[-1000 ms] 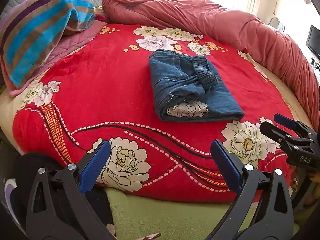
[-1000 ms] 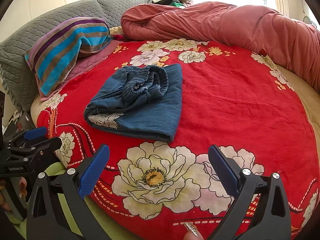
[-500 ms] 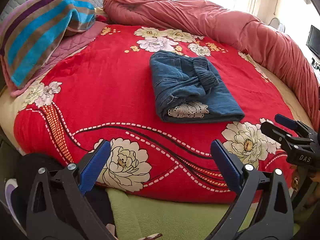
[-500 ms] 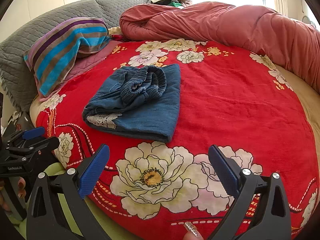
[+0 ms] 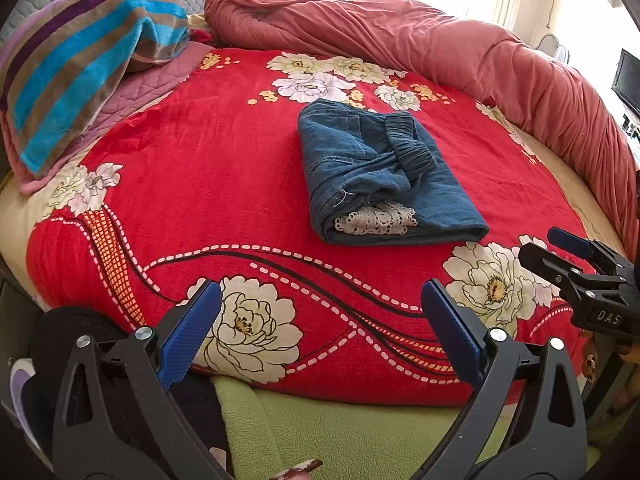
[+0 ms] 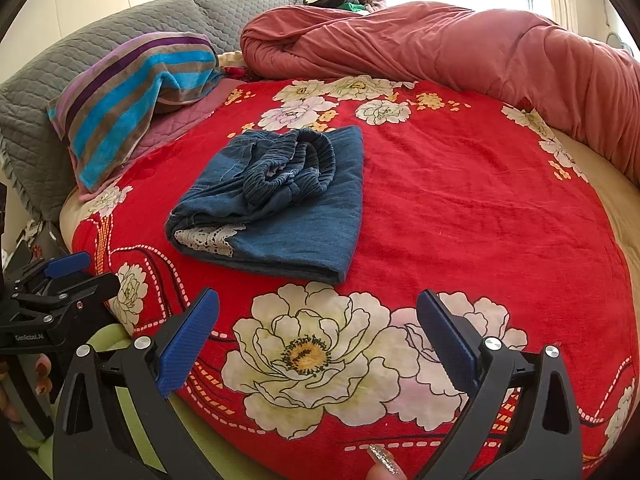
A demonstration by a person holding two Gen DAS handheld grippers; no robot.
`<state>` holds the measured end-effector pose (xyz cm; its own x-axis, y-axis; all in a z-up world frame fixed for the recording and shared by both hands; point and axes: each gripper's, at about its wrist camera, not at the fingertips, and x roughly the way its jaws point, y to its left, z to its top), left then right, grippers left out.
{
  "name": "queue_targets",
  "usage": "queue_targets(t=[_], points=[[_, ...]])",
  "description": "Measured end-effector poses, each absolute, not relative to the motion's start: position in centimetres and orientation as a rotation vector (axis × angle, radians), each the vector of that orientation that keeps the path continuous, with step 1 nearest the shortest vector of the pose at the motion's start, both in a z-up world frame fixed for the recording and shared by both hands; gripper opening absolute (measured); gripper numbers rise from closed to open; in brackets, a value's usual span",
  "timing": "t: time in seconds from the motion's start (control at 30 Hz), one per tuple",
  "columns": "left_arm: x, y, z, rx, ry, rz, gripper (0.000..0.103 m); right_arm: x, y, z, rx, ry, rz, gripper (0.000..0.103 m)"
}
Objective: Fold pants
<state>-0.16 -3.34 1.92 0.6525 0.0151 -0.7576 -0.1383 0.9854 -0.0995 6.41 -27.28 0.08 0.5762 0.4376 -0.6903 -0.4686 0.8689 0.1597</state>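
Nearest, the left gripper (image 5: 316,330) hangs over the bed's near edge with its blue-padded jaws spread wide and holding nothing; the right gripper (image 6: 318,334) does likewise, jaws apart and bare. Seen from the left wrist, the right tool's body reads "DAS"; from the right wrist, the left tool's label is too small to read surely. Farther in, the folded blue pants (image 5: 380,176) (image 6: 276,196) lie mid-bed on the red floral blanket (image 5: 208,168), lace trim facing near. Beyond, a striped pillow (image 5: 80,60) sits far left and a rolled pink duvet (image 5: 400,36) lies along the far edge
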Motion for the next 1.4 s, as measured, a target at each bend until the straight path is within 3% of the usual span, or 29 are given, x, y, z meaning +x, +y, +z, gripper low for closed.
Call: queue_targets(t=[0.97, 1.4], points=[[0.0, -2.6, 1.6, -0.155, 0.876, 0.092, 0.093, 7.9, -29.2, -0.8, -0.043, 0.811, 0.455, 0.098], [4.7, 9.0, 1.0, -0.304, 0.889, 0.342, 0.093, 14.5, -39.9, -2.2, 0.023, 0.81, 0.092, 0.098]])
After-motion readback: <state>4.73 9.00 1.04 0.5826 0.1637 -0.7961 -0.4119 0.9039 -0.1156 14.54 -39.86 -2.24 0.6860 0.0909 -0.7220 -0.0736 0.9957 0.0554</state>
